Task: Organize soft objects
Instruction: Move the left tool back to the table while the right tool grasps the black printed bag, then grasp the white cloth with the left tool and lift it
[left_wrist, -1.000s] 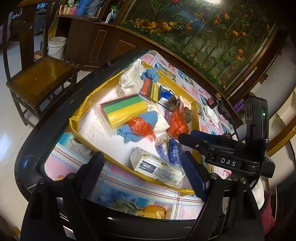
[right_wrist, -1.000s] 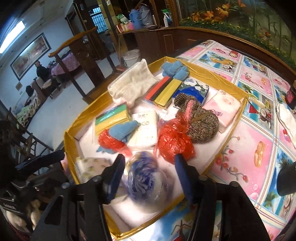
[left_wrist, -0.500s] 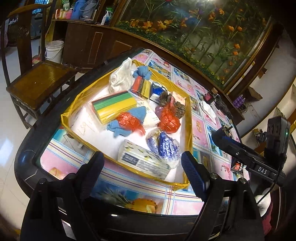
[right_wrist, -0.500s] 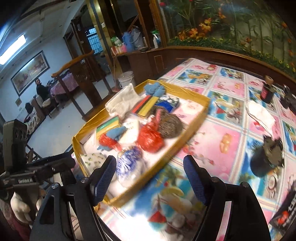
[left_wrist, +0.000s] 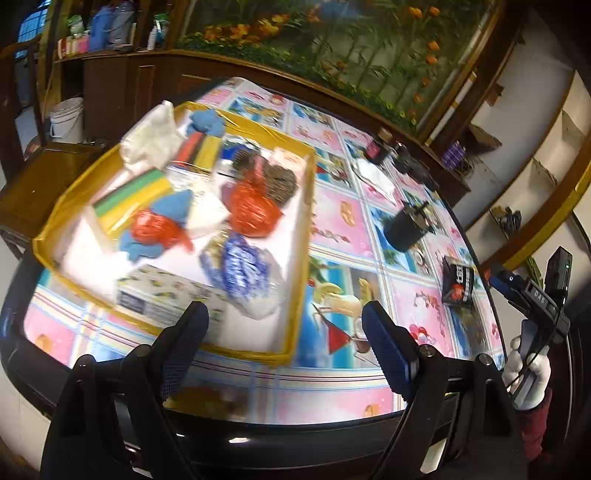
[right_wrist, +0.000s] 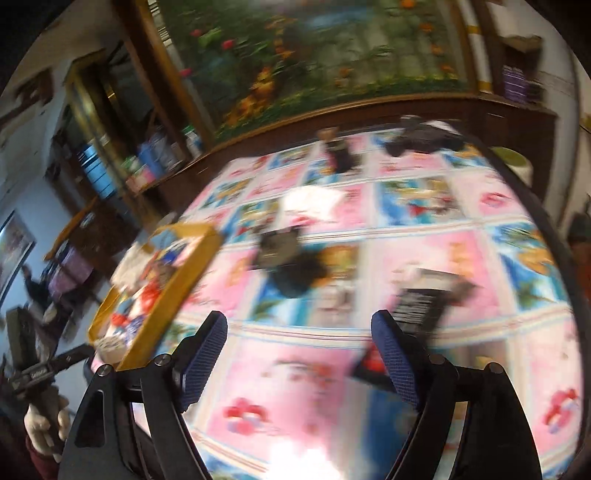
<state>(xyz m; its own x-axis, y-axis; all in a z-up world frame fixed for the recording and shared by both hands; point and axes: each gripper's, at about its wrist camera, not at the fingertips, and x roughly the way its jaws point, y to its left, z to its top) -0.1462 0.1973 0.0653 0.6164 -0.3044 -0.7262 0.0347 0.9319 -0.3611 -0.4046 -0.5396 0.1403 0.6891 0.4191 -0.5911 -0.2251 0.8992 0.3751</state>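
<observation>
A yellow-rimmed tray (left_wrist: 301, 236) on the table holds several soft things: a bagged blue-and-white bundle (left_wrist: 243, 273), red bundles (left_wrist: 251, 210), blue cloths, a striped sponge pack (left_wrist: 136, 192), a tissue pack (left_wrist: 162, 291) and a white bag (left_wrist: 155, 136). My left gripper (left_wrist: 284, 325) hangs open over the tray's near right corner, nothing between its fingers. My right gripper (right_wrist: 299, 339) is far right of the tray (right_wrist: 192, 266), over the patterned tablecloth; its jaws are opening and hold nothing. The right wrist view is heavily blurred.
On the cloth right of the tray stand a black cylinder (left_wrist: 404, 225), a small black box (left_wrist: 458, 284), a white cloth (left_wrist: 373, 177) and dark bottles (left_wrist: 376, 147) at the back. A wooden chair (left_wrist: 33, 181) is left of the table. A gloved hand (left_wrist: 524, 373) holds the other gripper.
The right gripper let go of the blue-and-white bundle in the tray, opened and swung far right over the tablecloth. The left gripper shifted right, still open.
</observation>
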